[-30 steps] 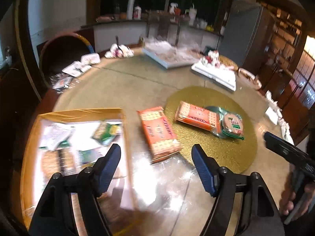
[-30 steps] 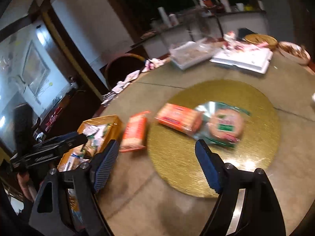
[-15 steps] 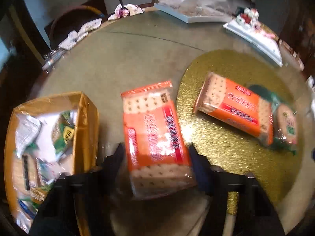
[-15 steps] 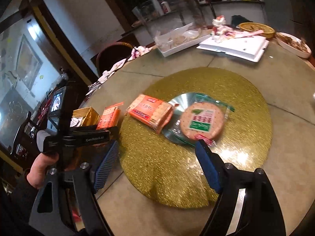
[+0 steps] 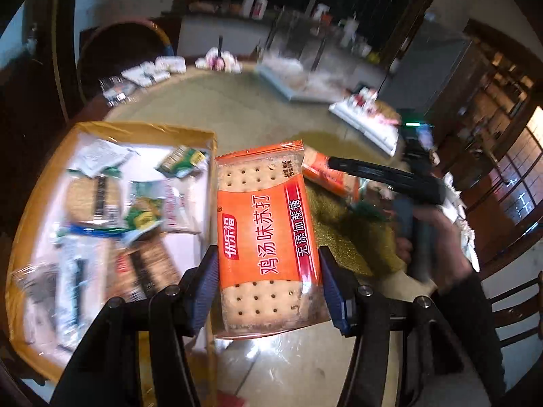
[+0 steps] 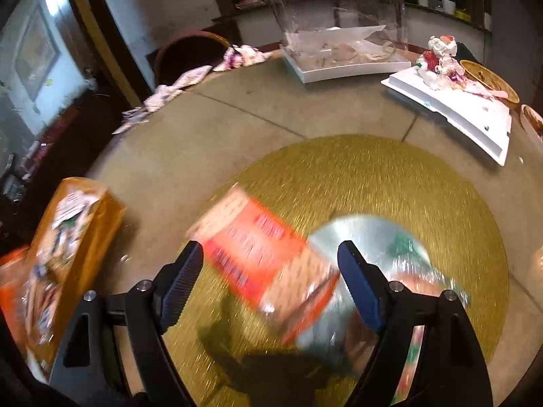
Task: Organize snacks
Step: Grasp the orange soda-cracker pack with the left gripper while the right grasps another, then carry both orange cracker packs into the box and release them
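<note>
While the left gripper (image 5: pixel 268 281) has its pads clamped on both long edges of the orange cracker pack (image 5: pixel 264 234), held off the table with its long axis running straight out along the fingers, the thing that matters is the yellow snack box (image 5: pixel 210 135) sitting just to its left: open top, near wall right beside the left pad. So my read is a short sideways carry left, then release over the box; pack looks long enough to catch the box wall if it goes in crosswise. The right gripper (image 6: pixel 271 281) is spread wide, holding nothing, hanging over the second orange cracker pack (image 6: pixel 261 257) on the gold mat (image 6: pixel 407 183). That pack lies diagonal between the pads, overlapping the round green-wrapped snack (image 6: pixel 400 247); blurred, can't tell if touching. Right is clearly the nearer one for it, but likely needs a wrist twist to square the pads to the long edges
</note>
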{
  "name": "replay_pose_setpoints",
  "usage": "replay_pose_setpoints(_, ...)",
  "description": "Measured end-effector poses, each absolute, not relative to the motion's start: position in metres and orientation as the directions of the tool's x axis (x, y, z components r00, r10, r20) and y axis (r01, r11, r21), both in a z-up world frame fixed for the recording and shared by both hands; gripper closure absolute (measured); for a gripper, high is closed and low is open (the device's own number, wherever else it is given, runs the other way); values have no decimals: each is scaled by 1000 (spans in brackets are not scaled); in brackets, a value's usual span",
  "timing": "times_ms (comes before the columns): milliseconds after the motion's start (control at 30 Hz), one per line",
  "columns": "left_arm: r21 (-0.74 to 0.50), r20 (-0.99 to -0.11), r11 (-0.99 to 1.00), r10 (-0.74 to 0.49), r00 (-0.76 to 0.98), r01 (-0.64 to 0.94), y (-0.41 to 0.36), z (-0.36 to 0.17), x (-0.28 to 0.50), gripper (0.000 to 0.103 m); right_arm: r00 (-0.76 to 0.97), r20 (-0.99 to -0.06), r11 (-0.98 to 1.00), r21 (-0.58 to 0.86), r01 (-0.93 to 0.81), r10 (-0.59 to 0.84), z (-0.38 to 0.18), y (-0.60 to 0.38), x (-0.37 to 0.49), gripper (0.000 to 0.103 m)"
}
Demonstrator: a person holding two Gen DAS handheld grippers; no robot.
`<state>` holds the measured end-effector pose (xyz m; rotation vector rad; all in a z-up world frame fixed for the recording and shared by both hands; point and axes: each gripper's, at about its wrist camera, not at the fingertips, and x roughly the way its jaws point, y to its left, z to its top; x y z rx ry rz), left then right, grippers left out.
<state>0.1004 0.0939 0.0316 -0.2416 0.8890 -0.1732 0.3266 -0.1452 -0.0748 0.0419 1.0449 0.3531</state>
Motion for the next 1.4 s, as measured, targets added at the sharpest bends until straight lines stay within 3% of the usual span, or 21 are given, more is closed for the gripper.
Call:
replay_pose_setpoints(233, -300, -705, 952, -269, 656, 67, 117, 42, 83, 47, 372, -854, 923, 276, -267, 363, -89, -124, 320, 20)
replay_pose_setpoints(367, -286, -705, 957, -242, 667, 45, 125, 38, 78, 47, 396, -891, 954, 111, -280, 220, -92, -90, 306, 18)
replay_pose_setpoints(467, -285, -710, 958, -229, 665, 26, 134, 36, 68, 47, 441, -893, 977, -6, -213, 90, -94, -78, 302, 31)
replay_pose_setpoints(533, -278, -709, 960, -219, 670, 21, 137, 36, 59, 47, 453, -886, 982, 7, -188, 93, -90, -80, 289, 46)
replay_pose_setpoints(667, -336, -688, 941, -264, 676, 25, 150, 33, 43, 47, 448, -888, 986, 26, -167, 99, -83, -87, 236, 47)
replay_pose_setpoints(1000, -334, -649, 942, -229, 726, -1, 180, 44, 13, 47, 435, -831, 937, 281, -207, 346, -73, -98, 82, 48)
replay_pose_setpoints(1400, -349, -648, 927, -133, 750, -137, 244, 47, 2, 46, 488, -680, 834, 402, -377, 548, -17, -27, 64, 48)
